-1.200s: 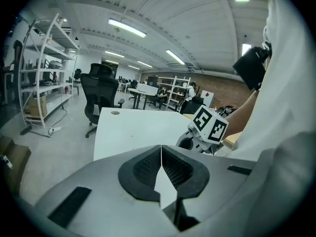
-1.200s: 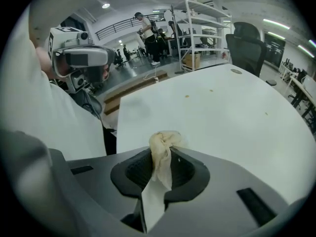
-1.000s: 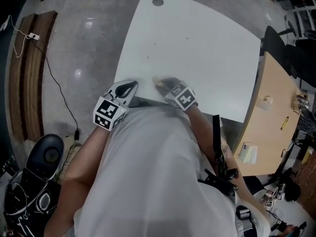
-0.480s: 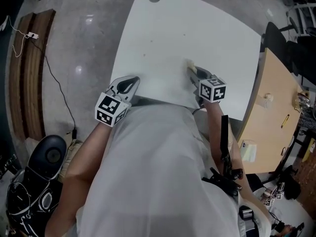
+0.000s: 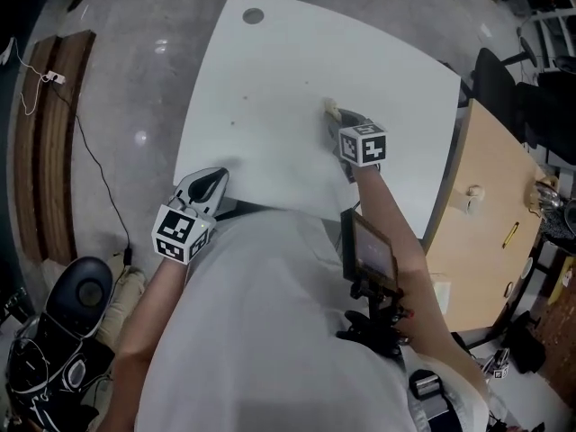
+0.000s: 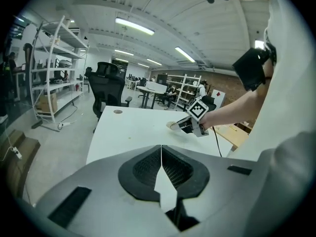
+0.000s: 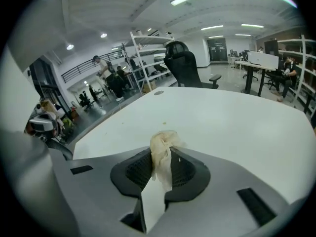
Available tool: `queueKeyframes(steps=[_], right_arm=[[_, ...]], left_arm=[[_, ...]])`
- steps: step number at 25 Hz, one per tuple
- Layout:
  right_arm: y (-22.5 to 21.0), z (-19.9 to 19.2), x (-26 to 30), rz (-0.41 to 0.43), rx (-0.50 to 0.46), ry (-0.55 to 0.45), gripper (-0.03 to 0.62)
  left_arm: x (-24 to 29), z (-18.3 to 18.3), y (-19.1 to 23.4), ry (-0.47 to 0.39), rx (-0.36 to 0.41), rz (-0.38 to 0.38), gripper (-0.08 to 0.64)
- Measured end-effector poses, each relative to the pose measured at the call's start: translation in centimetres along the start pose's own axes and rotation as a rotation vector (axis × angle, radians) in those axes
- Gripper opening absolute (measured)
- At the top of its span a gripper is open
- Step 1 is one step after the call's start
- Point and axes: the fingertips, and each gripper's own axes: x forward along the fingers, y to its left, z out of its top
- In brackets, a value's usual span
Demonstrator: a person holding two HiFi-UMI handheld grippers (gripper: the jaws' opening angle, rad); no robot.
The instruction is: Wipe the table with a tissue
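White office table (image 5: 270,106) fills the view. Toward the table's right side, the right gripper (image 5: 335,117) pinches a crumpled cream tissue (image 7: 163,144) low over the tabletop. At the table's near edge, the left gripper (image 5: 212,178) is pressed together, empty. Wiping seems under way; next, sweep across the table's unwiped far side.

White short-sleeved shirt (image 5: 270,331) fills the head view, plain and loose. Left tool (image 5: 216,176): pale grey shell, black ribbed pads (image 6: 146,168) sunk in a teardrop hollow, and behind them the left cube (image 5: 183,233) of black-and-white square markers. Right tool (image 5: 333,112), same build, with the right cube (image 5: 363,144) on top. A dark flat device (image 5: 370,248) is strapped to the right forearm, and a thin dark cable (image 6: 215,141) hangs off the right tool.
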Motion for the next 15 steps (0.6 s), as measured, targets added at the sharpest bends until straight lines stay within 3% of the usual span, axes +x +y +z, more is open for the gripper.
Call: queueKeyframes(steps=[8,15], right_arm=[[-2.1,4.3,4.4,-0.02,-0.239,0.101,0.066],[-1.5,4.2,6.2,-0.055,-0.407,0.299,0.064]], left_arm=[[-2.1,-1.3,0.8,0.013,-0.066,0.123,0.011],[-2.8,-2.9,0.1,-0.004,-0.127,0.182,0.011]])
